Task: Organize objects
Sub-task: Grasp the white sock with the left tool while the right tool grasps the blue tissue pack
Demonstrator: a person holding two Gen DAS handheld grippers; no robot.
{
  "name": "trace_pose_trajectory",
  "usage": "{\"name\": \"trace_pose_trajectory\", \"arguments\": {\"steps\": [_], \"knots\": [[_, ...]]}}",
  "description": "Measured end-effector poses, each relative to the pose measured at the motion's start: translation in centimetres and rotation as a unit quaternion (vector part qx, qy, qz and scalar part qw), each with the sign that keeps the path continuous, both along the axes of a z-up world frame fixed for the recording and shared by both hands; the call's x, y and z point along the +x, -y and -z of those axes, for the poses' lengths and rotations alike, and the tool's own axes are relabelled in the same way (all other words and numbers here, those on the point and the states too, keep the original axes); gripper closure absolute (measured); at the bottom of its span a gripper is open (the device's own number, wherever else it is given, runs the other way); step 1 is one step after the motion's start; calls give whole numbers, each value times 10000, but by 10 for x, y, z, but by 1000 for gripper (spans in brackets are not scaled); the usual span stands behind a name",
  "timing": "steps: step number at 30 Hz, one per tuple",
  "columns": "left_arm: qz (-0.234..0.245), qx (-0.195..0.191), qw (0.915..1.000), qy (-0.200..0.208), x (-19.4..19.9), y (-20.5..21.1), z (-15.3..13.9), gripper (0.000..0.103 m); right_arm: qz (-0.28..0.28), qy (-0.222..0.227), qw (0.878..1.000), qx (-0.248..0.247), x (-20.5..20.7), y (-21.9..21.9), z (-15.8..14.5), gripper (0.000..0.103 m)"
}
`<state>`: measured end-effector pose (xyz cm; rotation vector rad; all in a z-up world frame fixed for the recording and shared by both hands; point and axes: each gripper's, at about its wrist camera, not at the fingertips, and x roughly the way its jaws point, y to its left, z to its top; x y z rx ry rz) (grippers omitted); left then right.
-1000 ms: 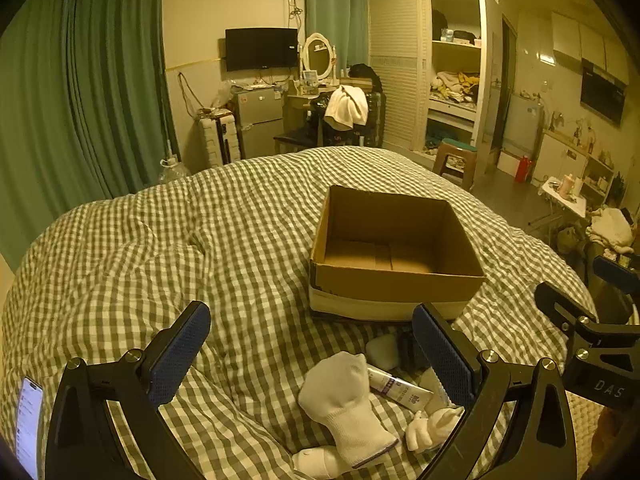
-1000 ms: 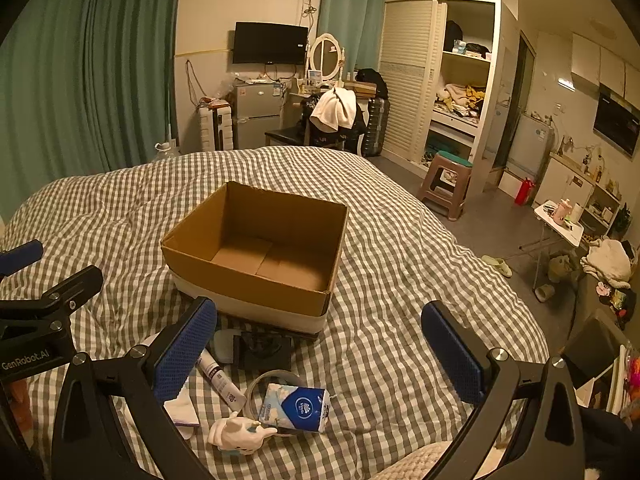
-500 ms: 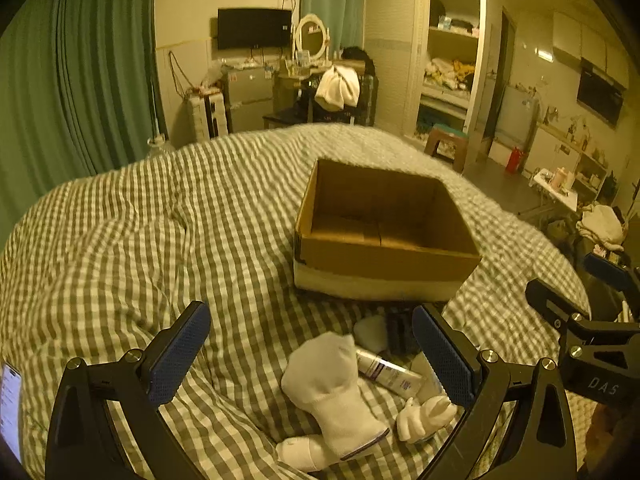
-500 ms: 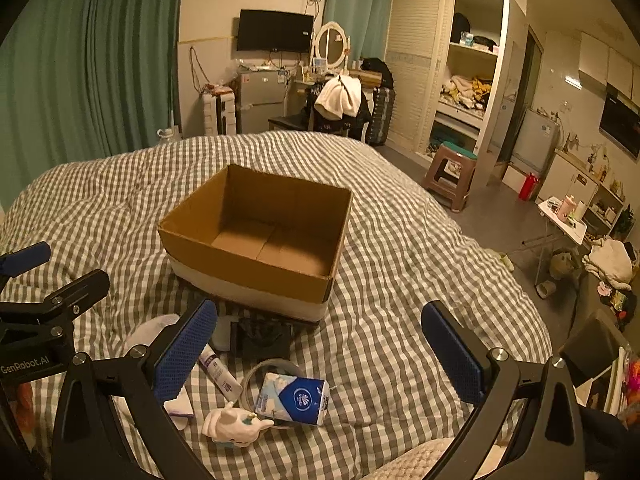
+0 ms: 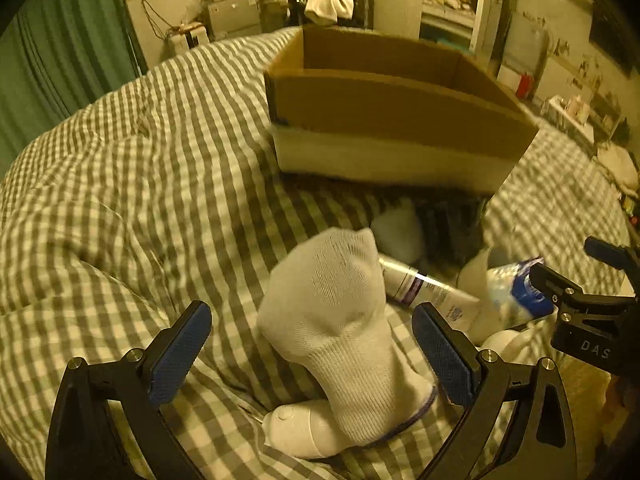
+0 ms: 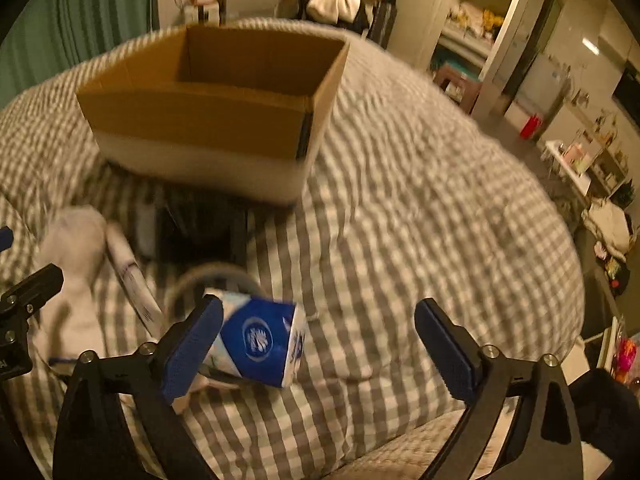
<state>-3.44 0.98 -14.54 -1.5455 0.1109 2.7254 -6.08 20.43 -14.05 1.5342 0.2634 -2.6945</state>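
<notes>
Progress: nothing appears to be sorted yet. The cardboard box (image 6: pixel 208 120) sits in the upper centre of the right wrist view with no item visible inside, though its floor is hidden by the near wall. The loose items all lie on the checked quilt (image 5: pixel 120 184) in front of it. The left gripper (image 5: pixel 312 352) has its jaws spread wide on either side of the white sock (image 5: pixel 340 328) at lower centre, touching nothing. The right gripper (image 6: pixel 318 344) is likewise wide open and grips nothing; its left pad overlaps the blue tissue pack (image 6: pixel 260 340) in the picture, and contact cannot be confirmed. Remaining: sock, tissue pack, the tube (image 5: pixel 428 292) right of the sock, a white bottle (image 5: pixel 300 430) under the sock's cuff, and a dark object (image 6: pixel 200 228) just before the box. Obstructions: the items crowd together, and the two grippers work close to one another.
</notes>
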Motion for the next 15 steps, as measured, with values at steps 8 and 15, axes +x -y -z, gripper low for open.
{"name": "trace_pose_trajectory", "arguments": {"steps": [8,15], "knots": [[34,253,9989,401,-13,3,30,31,-190,587,9963,-593,-6,-7,31,56],[-98,515,9975,474,-13,14,25,45,-162,288,9963,-798,-8,-12,21,93]]}}
